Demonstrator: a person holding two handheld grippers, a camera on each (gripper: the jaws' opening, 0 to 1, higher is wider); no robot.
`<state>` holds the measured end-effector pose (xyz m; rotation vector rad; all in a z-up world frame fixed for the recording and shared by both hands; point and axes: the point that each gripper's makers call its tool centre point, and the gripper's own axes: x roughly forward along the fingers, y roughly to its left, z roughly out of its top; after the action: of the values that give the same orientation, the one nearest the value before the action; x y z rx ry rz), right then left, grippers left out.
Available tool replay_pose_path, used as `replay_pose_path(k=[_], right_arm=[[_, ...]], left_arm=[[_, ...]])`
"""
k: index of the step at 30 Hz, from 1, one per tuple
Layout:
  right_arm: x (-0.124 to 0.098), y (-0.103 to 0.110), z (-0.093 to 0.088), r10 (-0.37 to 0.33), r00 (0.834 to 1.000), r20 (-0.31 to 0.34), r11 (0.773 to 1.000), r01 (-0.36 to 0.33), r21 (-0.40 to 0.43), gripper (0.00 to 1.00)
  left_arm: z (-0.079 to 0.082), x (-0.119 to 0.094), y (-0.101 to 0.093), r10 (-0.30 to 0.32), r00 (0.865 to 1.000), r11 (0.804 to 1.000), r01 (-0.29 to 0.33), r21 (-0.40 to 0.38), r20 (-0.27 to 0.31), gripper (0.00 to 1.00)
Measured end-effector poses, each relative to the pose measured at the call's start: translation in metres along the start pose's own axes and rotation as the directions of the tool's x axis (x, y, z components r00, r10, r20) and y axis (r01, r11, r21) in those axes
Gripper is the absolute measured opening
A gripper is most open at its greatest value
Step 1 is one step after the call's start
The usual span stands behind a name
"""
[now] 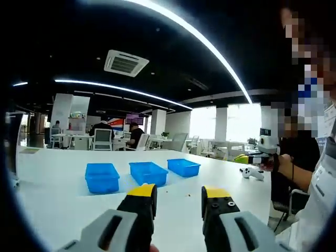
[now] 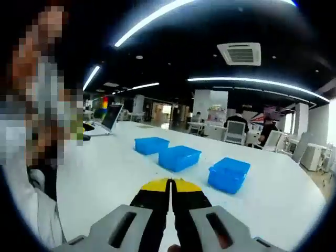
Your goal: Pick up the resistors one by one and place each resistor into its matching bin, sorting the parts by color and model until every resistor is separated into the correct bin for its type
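Note:
Three blue bins stand in a row on the white table (image 1: 58, 199): the left bin (image 1: 102, 177), middle bin (image 1: 148, 173) and right bin (image 1: 184, 167). My left gripper (image 1: 179, 192) hovers above the table in front of them, open with nothing between its yellow-tipped jaws. Tiny specks (image 1: 189, 195) lie on the table just beyond it, too small to identify. From the other side, the bins appear as a far bin (image 2: 151, 145), a middle bin (image 2: 179, 157) and a near bin (image 2: 229, 174). My right gripper (image 2: 170, 184) is shut, with nothing visible between its tips.
A person stands at the table's right edge, holding the other gripper (image 1: 264, 153). A small white object (image 1: 252, 172) lies on the table beside it. An open laptop (image 2: 113, 118) sits at the far left. People sit at desks (image 1: 102, 137) behind.

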<state>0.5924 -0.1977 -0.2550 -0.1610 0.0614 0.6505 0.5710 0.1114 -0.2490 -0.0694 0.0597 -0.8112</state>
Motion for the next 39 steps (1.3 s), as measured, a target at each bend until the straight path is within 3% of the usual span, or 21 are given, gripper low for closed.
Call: replay_pose_path(k=[6,13,18,28,32,39], right_arm=[[-0.006,0.011,-0.008,-0.015,1.000,0.026,0.999,0.014,0.053,0.05],[-0.002,-0.006,-0.001,-0.046,0.998,0.050,0.991,0.039,0.126,0.05],[0.015,-0.011,0.011,-0.031,0.998,0.062,0.985,0.020,0.170,0.05],[0.080,-0.044,0.018,-0.035,0.999,-0.014,0.994,0.037,0.107,0.05],[0.113,-0.071,0.017,-0.054,0.998,-0.034,0.987,0.059,0.152,0.05],[0.161,-0.124,-0.003,-0.130,0.983,-0.133,0.983,0.146,0.113,0.05]], left_arm=[[0.000,0.000,0.003,0.003,1.000,1.000,-0.003,0.001,-0.002,0.36],[0.000,-0.001,0.003,0.005,1.000,1.000,-0.004,0.006,-0.002,0.35],[0.001,0.000,0.003,0.006,1.000,1.000,-0.006,0.005,-0.001,0.35],[0.000,0.001,0.004,0.005,1.000,1.000,-0.005,0.003,-0.001,0.35],[0.000,0.000,0.004,0.007,1.000,1.000,-0.007,0.004,0.000,0.35],[0.000,-0.001,0.004,0.008,1.000,1.000,-0.008,0.004,0.001,0.35]])
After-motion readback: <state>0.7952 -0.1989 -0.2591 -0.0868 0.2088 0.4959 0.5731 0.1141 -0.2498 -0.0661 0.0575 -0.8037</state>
